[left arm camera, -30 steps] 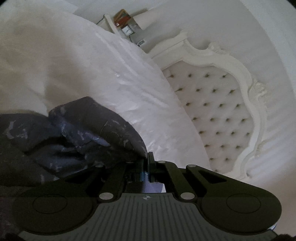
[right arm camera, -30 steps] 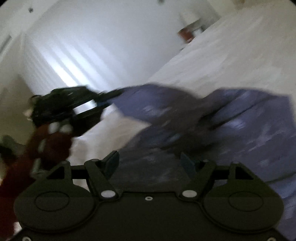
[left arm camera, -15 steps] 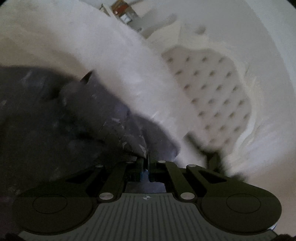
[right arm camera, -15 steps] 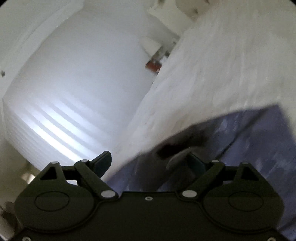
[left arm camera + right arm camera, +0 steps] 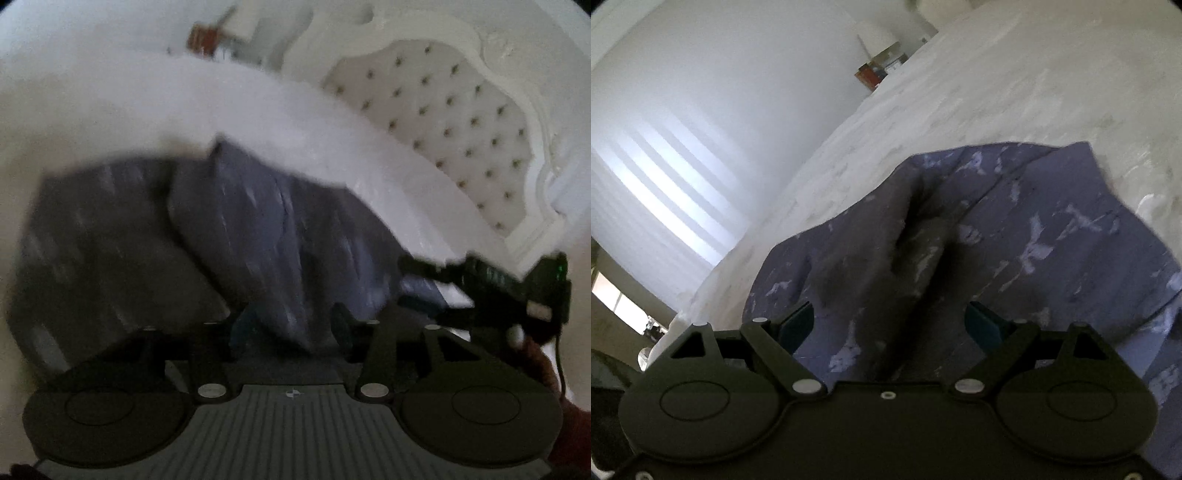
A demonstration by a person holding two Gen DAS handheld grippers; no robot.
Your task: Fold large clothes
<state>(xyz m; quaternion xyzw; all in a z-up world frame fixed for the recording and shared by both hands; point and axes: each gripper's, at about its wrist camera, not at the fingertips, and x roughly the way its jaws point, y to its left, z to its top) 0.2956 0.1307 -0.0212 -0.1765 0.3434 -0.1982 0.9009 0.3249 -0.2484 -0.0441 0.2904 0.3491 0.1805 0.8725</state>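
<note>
left tongs [image 5: 291, 325] now released, both tongs [image 5: 888, 319] apart over garment [image 5: 1015, 236], headboard [image 5: 443, 122] behind

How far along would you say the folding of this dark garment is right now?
Early stage. The dark blue garment lies on the white bed, one layer doubled over. Nothing is in hand: left gripper and right gripper are both open. Squaring and the remaining folds are left.

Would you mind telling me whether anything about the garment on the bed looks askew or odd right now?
Yes: the dark blue patterned garment lies bunched on the white bed, with a raised ridge of cloth running up its middle instead of flat. Both the right gripper and left gripper are open over it, gripping nothing.
</note>
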